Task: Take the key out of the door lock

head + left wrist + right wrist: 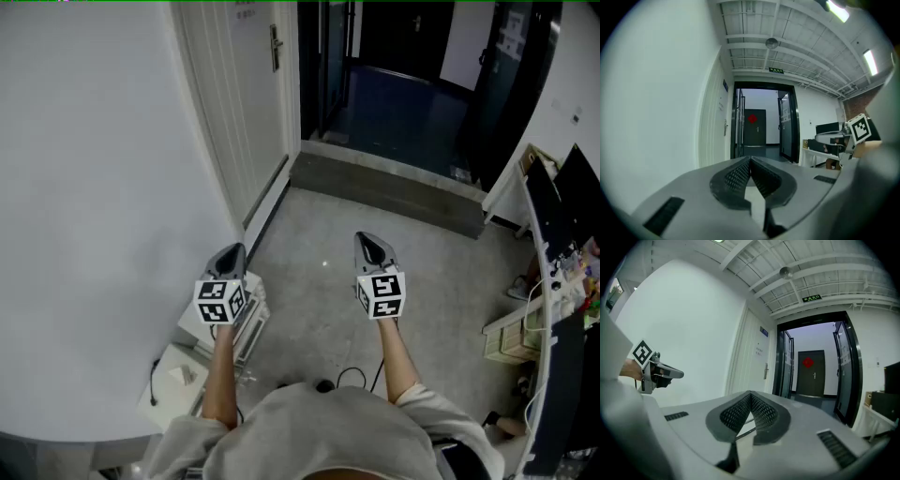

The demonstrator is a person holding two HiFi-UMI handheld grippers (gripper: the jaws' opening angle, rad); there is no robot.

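A white door (246,84) stands in the left wall, far ahead of me, with a dark lever handle (276,47) on it. That handle (725,127) shows small in the left gripper view, and the same handle (766,371) in the right gripper view. At this distance I cannot make out a key or the lock. My left gripper (232,249) and right gripper (367,240) are held level side by side over the grey floor, both pointing towards the doorway. Each is shut with nothing between its jaws, which meet at the tips for the left gripper (750,159) and the right gripper (750,393).
A raised grey step (394,187) crosses the floor before a dark corridor with black-framed glass doors (841,376). A desk with monitors (562,225) lines the right wall. A low white cabinet (183,375) and cables (347,380) lie near my feet.
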